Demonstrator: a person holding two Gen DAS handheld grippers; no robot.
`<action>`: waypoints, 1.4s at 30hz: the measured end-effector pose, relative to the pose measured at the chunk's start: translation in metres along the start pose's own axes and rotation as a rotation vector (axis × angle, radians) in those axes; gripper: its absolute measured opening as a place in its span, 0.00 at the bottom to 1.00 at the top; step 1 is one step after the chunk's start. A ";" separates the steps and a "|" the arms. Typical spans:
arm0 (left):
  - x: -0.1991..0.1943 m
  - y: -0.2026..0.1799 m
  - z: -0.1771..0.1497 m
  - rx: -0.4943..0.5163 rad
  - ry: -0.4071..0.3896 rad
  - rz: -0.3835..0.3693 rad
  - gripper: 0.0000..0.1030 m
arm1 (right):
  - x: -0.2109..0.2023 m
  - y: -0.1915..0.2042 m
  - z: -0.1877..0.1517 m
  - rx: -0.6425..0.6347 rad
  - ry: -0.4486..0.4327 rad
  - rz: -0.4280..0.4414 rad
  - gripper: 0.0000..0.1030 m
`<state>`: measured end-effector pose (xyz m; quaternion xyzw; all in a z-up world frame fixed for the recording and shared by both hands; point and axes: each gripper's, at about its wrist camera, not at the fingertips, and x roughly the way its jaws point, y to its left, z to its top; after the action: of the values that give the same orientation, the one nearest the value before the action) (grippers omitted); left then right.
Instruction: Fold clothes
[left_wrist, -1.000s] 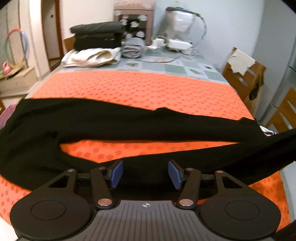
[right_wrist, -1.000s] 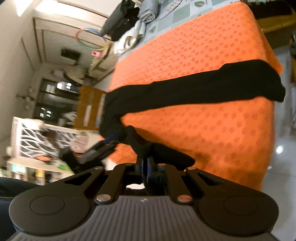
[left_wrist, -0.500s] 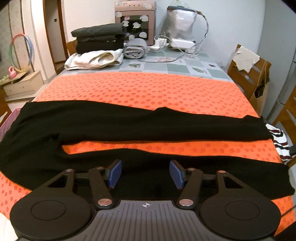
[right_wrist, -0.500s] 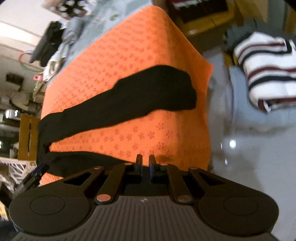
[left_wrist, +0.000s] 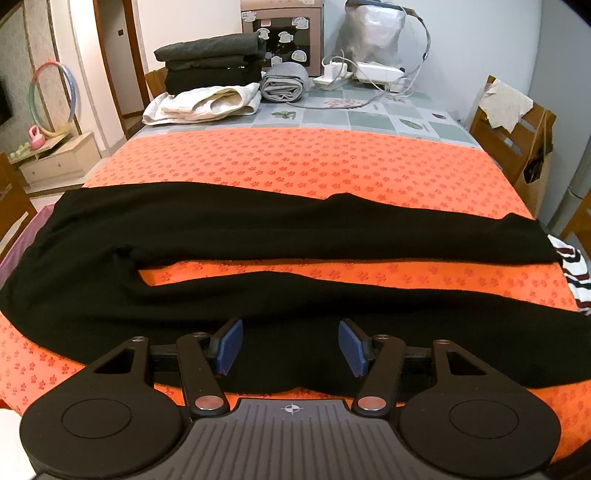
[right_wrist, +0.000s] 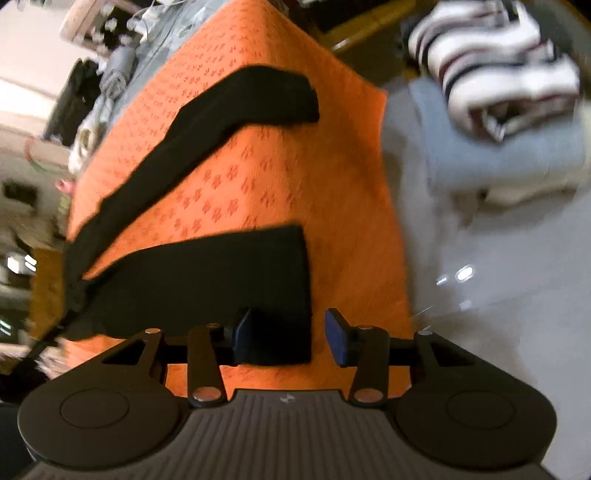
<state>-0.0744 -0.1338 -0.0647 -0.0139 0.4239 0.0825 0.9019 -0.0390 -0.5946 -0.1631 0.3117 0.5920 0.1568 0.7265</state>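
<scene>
Black trousers lie spread across the orange tabletop; left hand-held gripper and right hand-held gripper both gape wide, gripping nothing.

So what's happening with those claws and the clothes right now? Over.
Left gripper open. Right gripper open. Long black trousers flat on orange patterned cloth, legs apart. Nothing blocking.

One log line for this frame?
stage: trousers spread | left gripper: open, empty | right gripper: open, empty | black trousers: flat on orange cloth

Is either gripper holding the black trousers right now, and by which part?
Nothing is held. Left gripper and right gripper are both open; the black trousers lie flat.
</scene>
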 end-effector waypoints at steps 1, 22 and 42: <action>0.000 0.000 0.000 0.001 0.003 0.003 0.59 | -0.001 -0.001 -0.003 0.025 -0.013 0.011 0.35; 0.009 -0.023 -0.028 0.430 0.021 -0.186 0.59 | -0.096 0.056 -0.005 0.097 -0.240 0.231 0.09; 0.005 -0.058 -0.042 0.619 0.087 -0.438 0.60 | -0.108 0.011 -0.027 0.284 -0.313 0.197 0.09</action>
<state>-0.0942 -0.1947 -0.0981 0.1656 0.4537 -0.2448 0.8407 -0.0907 -0.6438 -0.0763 0.4875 0.4548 0.0917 0.7397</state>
